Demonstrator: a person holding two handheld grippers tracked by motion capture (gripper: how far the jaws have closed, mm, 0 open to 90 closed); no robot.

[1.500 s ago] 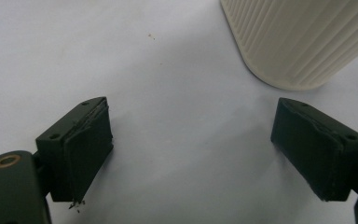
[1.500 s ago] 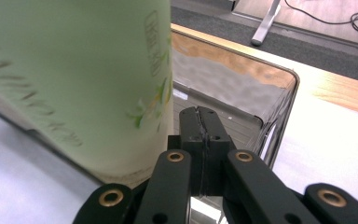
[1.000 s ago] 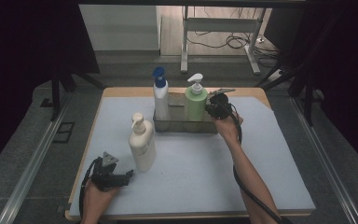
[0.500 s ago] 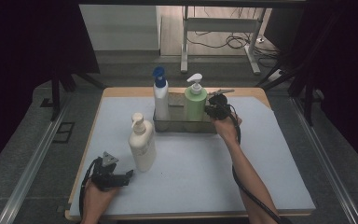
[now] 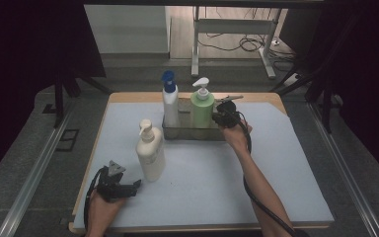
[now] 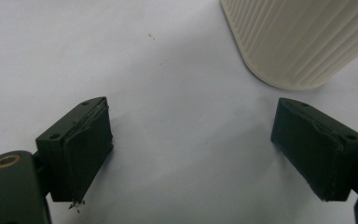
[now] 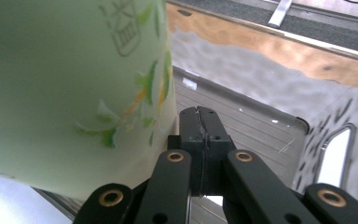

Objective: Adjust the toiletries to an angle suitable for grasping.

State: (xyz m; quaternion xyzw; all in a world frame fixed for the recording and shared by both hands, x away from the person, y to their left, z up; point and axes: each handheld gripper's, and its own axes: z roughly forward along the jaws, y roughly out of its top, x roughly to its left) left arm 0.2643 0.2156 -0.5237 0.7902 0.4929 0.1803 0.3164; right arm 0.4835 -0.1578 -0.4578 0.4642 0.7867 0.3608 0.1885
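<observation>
A cream pump bottle (image 5: pixel 150 150) stands on the pale mat at the front left; its ribbed base (image 6: pixel 303 37) is at the upper right of the left gripper view. My left gripper (image 5: pixel 133 186) rests low beside it, jaws open and empty (image 6: pixel 191 135). At the back, a metal tray (image 5: pixel 187 133) holds a white bottle with a blue pump (image 5: pixel 170 106) and a green pump bottle (image 5: pixel 202 111). My right gripper (image 5: pixel 218 118) is at the tray's right end, jaws shut (image 7: pixel 199 123) with nothing between them. It sits right beside the green bottle (image 7: pixel 70 84), over the tray's floor (image 7: pixel 261 126).
The pale mat (image 5: pixel 276 168) covers a wooden table whose edge (image 5: pixel 256 96) shows at the back. Metal rails (image 5: pixel 34 168) run along both sides, and a desk frame with cables (image 5: pixel 237 44) stands beyond the table.
</observation>
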